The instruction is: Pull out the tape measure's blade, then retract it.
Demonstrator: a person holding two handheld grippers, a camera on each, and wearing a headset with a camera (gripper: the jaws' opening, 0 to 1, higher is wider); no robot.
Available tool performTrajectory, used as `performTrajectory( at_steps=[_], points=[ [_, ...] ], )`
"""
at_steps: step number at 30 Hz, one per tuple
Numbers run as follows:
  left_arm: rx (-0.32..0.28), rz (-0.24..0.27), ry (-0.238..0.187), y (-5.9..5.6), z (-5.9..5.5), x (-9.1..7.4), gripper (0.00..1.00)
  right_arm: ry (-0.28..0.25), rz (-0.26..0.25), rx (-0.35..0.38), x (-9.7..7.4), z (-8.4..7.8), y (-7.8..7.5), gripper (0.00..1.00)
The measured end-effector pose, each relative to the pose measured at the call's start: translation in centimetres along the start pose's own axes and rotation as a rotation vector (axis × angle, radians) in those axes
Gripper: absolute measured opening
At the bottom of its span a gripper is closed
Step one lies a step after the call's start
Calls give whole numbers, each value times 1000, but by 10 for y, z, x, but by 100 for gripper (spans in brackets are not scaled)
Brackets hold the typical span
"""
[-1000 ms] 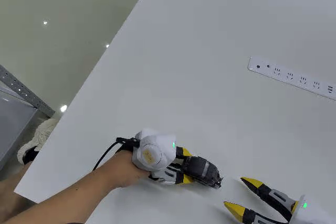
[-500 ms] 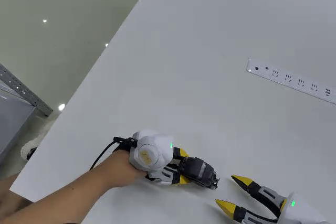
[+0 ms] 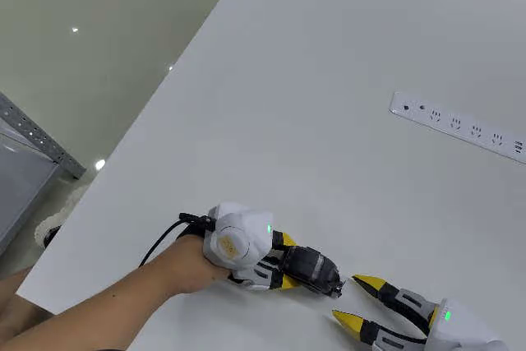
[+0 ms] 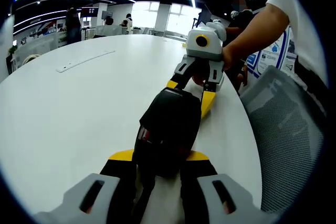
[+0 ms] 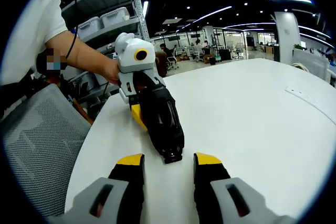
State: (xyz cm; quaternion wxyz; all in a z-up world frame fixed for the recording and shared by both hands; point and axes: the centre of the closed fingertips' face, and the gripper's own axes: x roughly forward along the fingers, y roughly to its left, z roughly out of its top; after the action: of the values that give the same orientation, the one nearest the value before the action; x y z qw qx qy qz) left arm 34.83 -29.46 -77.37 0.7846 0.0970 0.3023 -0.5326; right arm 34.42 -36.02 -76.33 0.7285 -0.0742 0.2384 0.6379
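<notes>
Although no blade showed drawn out, the black tape measure (image 3: 314,267) lay on the white table (image 3: 329,121) near six o'clock in the head view, clamped across its body by the left gripper (image 3: 288,262). At four o'clock from it, the right gripper (image 3: 355,302) held its jaws wide and empty just beside the case's nose. Closing there risked pinching the case instead of the blade's small end, and a hard pull risked dragging the case from the clamp.

Tape measure (image 3: 314,267) was black, red spot on side. Left gripper (image 3: 292,262), right gripper (image 3: 348,300) were white, jaws black-yellow. Table (image 3: 329,121), power strip (image 3: 460,127) were white.
</notes>
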Motion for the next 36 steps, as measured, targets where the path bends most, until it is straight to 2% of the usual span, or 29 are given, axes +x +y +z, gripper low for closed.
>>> performTrajectory(
  at_steps=[18, 29, 36],
  points=[
    [0, -1, -3, 0, 0, 0, 28, 8, 40, -26, 12, -1, -1, 28],
    [5, -2, 0, 0, -1, 0, 28, 23, 58, -39, 17, -5, -1, 18],
    [7, -4, 1, 0, -1, 0, 28, 20, 61, -39, 17, -5, -1, 17]
  ],
)
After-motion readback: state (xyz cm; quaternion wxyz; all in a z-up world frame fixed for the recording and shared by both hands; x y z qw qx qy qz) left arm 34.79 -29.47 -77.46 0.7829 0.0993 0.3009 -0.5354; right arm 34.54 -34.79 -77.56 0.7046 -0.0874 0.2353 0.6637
